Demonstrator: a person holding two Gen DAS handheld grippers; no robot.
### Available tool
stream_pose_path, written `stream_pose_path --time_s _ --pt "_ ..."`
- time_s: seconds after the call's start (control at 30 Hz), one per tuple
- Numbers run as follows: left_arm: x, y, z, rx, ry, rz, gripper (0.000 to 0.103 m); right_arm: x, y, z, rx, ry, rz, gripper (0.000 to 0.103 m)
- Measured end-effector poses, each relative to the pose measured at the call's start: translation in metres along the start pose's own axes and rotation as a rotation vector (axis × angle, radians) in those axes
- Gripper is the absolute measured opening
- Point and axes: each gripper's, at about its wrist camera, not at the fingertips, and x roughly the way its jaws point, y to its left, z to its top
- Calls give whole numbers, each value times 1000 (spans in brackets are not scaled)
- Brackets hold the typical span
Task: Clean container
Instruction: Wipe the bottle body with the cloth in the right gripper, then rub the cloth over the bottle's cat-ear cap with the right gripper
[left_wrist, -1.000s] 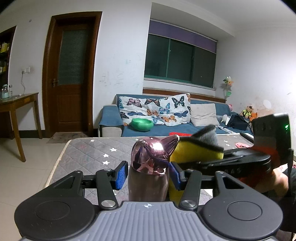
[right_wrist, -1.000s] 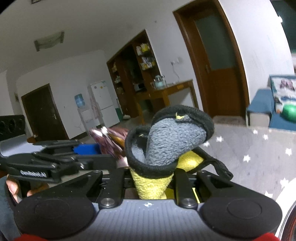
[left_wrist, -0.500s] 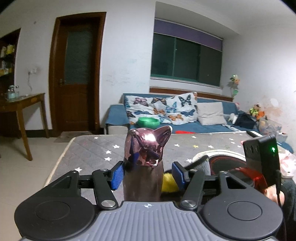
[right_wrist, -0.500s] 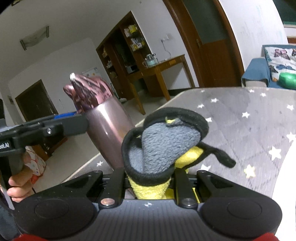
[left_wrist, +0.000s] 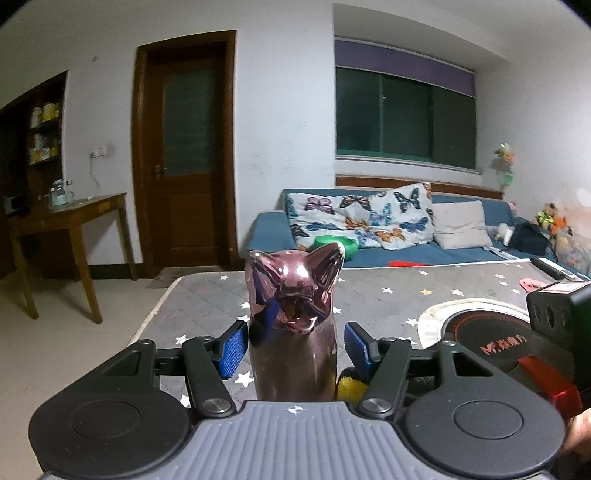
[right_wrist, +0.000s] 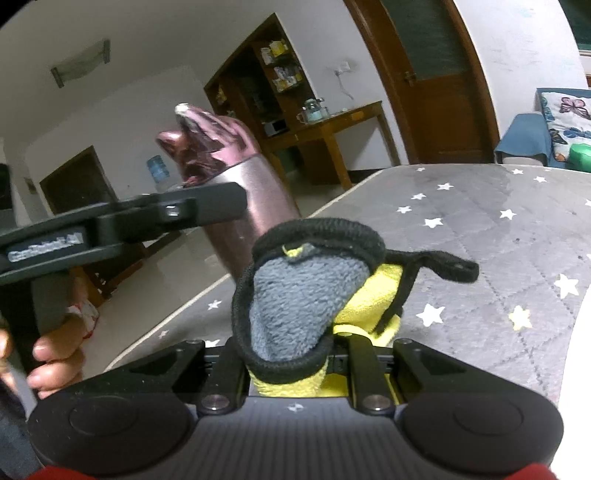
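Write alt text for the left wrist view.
A shiny pink cat-head bottle stands on a grey star-print table cover between the left gripper's blue pads, which sit just clear of it. Behind are a blue sofa and a wooden door.

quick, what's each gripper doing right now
Left gripper: open, pads clear of the cat-lid bottle standing between them.
Right gripper: shut on the cleaning cloth.
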Motion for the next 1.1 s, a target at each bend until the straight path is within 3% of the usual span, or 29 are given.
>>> stream_pose_path --time_s 0.33,0.5,0.73,0.87,1.1 --pt "6 25 6 101 16 -139 58 -12 21 2 -54 -13 48 16" --pt "4 24 5 172 14 -205 58 -34 23 27 -76 -94 67 16" --pt "2 22 1 201 4 -225 58 -54 31 64 -150 -219 52 16" --pt "3 23 -2 180 -2 -207 59 -39 29 67 -106 -223 76 16" --pt "2 25 -2 153 -5 -198 60 -25 -2 48 94 -194 128 16"
